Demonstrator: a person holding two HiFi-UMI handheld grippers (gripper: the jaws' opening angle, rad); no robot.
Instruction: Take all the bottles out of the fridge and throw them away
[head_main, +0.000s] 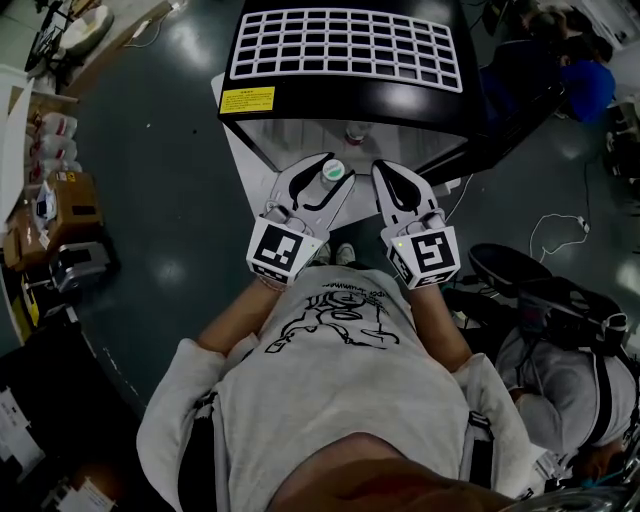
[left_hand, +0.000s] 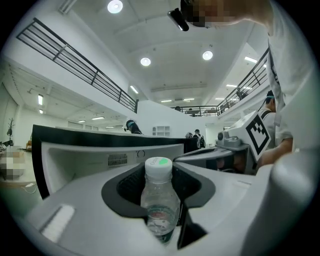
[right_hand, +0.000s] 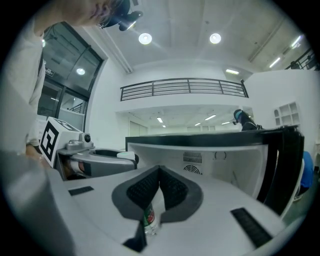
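Note:
A clear plastic bottle (left_hand: 160, 200) with a white, green-dotted cap (head_main: 333, 171) stands upright between the jaws of my left gripper (head_main: 330, 168), whose black pads press on its body. The left gripper (left_hand: 159, 176) is held just in front of the black fridge (head_main: 345, 100), which is open towards me with a white inside. Beside it, my right gripper (head_main: 392, 185) is shut, tips touching, nothing between them. Another bottle (head_main: 356, 132) stands inside the fridge. In the right gripper view, a red-labelled bottle (right_hand: 148, 218) shows through the slit below that gripper's (right_hand: 159, 170) tips.
A white grid (head_main: 345, 45) lies on the fridge top. Shelves with boxes (head_main: 50, 200) stand at the left. A seated person (head_main: 565, 385) and a black chair (head_main: 510, 265) are close at the right, with a cable (head_main: 555, 228) on the floor. Another person (head_main: 560, 65) is at the far right.

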